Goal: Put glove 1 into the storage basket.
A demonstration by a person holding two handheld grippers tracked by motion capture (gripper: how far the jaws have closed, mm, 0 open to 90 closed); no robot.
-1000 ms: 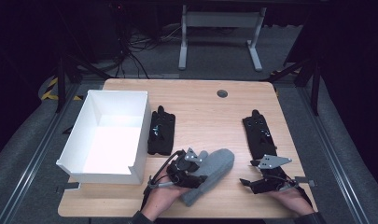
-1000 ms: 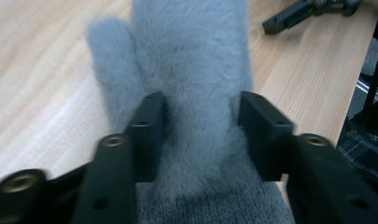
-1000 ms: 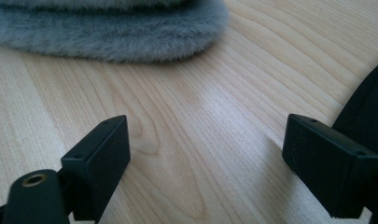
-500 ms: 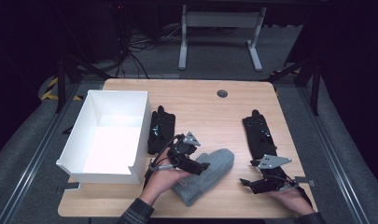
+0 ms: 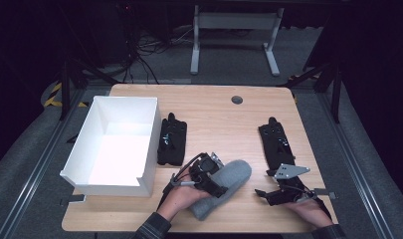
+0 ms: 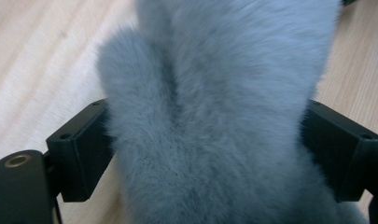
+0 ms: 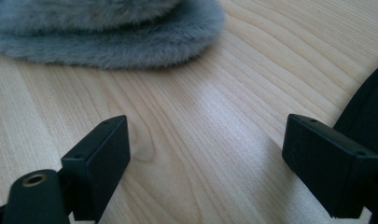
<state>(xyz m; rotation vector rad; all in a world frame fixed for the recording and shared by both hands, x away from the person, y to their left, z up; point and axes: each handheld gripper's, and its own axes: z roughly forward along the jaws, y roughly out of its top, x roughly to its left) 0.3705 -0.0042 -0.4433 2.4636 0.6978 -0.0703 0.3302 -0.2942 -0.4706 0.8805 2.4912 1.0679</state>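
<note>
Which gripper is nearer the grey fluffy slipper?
Left. The left gripper sits on the grey fluffy slipper, its fingers either side of it. The right gripper rests apart on the wooden table, fingers empty.

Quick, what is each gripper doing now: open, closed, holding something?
Left gripper: jaws on both sides of the grey slipper; whether shut on it cannot be told.
Right gripper: open, empty, above the table.

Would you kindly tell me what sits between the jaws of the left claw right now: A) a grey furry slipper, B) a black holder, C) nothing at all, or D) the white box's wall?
A: in the left gripper view, the grey furry slipper fills the gap between the left claw's two black jaws, which press against its sides.
</note>
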